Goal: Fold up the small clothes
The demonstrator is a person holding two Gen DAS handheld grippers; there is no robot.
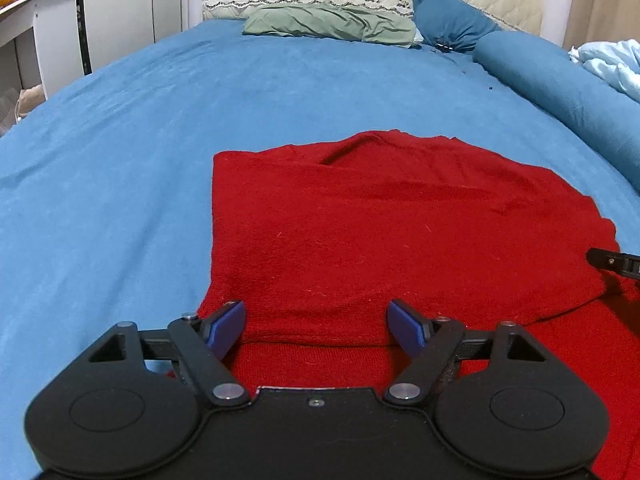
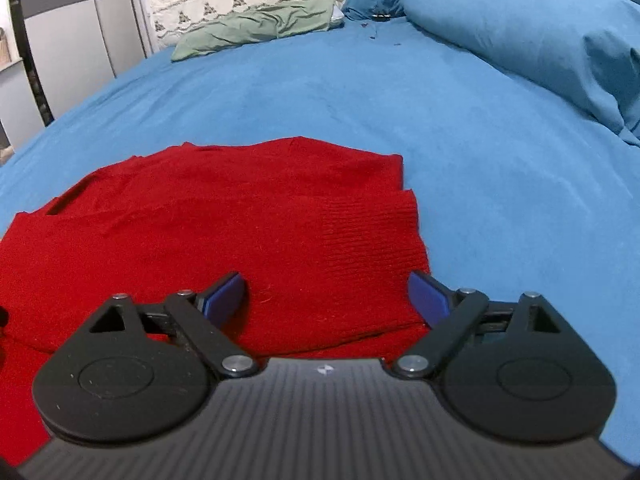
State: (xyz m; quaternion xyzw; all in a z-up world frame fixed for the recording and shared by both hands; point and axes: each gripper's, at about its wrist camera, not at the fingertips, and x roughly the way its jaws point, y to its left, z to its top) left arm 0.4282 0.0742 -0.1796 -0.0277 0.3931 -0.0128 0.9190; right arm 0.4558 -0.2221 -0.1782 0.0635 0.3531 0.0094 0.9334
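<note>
A blue bed sheet (image 1: 120,160) carries the folded red sweater (image 1: 380,220), lying just ahead of both claws. Left claw (image 1: 316,326) and right claw (image 2: 326,294) are spread, gripping nothing. Pinching only the top layer could undo the fold.

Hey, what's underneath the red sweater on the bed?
The red sweater lies folded over itself on the blue bedsheet, which shows around it. Its lower layer peeks out at the near edge; anything else beneath is covered.
</note>
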